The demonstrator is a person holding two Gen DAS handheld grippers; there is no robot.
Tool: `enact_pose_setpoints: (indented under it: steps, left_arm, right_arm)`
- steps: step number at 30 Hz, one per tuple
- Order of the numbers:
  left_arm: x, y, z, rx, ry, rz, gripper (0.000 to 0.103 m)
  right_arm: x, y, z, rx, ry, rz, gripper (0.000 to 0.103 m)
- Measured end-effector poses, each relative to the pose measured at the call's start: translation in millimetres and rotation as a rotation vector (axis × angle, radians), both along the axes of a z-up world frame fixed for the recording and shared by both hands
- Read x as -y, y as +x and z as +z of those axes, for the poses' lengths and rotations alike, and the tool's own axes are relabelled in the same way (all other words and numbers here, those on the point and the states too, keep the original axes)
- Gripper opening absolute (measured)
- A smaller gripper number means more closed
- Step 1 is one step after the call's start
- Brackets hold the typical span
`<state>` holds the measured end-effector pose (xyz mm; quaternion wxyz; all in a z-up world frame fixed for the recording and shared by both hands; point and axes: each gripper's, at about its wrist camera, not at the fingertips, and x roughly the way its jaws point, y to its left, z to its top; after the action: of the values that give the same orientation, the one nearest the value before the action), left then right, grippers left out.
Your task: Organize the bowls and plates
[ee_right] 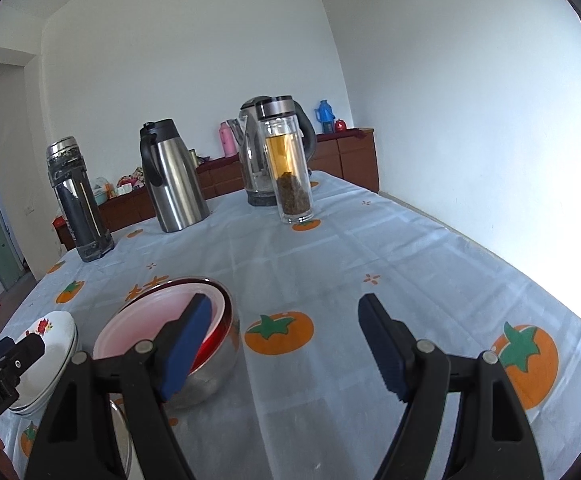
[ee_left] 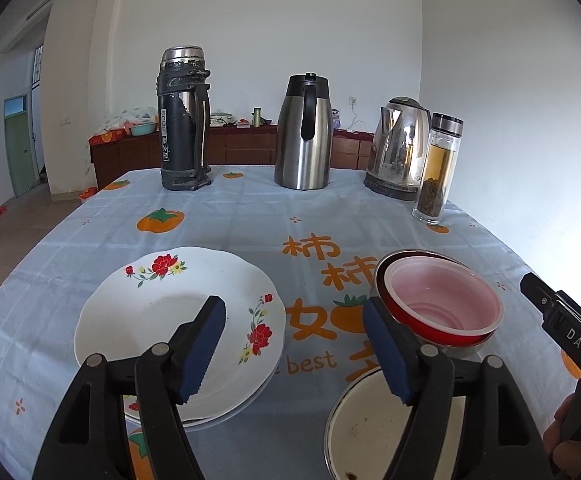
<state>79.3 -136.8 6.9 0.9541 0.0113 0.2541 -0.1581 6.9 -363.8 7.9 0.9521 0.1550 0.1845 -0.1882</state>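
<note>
White walls and a low brown sideboard [ee_left: 250, 146] close the room behind our table [ee_left: 250, 204], which wears a pale blue cloth printed with orange persimmons. Along its far edge stand a black flask [ee_left: 183, 120] at 11 o'clock, a steel jug [ee_left: 305, 132] at 12, and a kettle [ee_left: 400, 148] with a glass tea bottle [ee_left: 438, 168] at 1 o'clock.

From the left wrist view we see the floral plates [ee_left: 150, 320] stacked at 9 o'clock, the red bowl [ee_left: 442, 304] nested in a steel bowl [ee_right: 210, 376] at 3 o'clock, and a white enamel dish [ee_left: 370, 428] at 5 o'clock, close under our left gripper [ee_left: 294, 348]. Its fingers [ee_left: 206, 340] stand wide apart with nothing between them, one over the plates, the other against the red bowl's near rim in the picture; whether it touches we cannot tell.

Our right gripper [ee_right: 282, 348] is likewise wide and empty, over bare cloth, with the bowls just to its 9 o'clock.

We judge the risks as follows. The plates sit slightly askew, so a pinch on one rim may tip the top plate and let it slide off. The light red bowl may lift out alone, or tilt, if we grasp only its lip. Both grippers work close together, so they may knock one another. The enamel dish lies under our left gripper and is easily struck on a low reach.
</note>
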Motion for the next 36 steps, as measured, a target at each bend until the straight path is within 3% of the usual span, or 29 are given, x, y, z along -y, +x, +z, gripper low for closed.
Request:
enact_pose_setpoints:
  steps: [19,27,36]
  left_arm:
    - [-10,-17,0,0.05,0.017,-0.027,0.082]
    - [-26,-12,-3,0.019,0.024,-0.009,0.082]
    - [-43,-9,-9,-0.027,-0.01,0.0,0.082]
  right_arm:
    - [-26,-32,4,0.03,-0.053,-0.034,0.077]
    - [-38,-37,4,0.033,-0.068,0.0,0.086]
    - [-58,-47,5,0.03,-0.096,0.026,0.086]
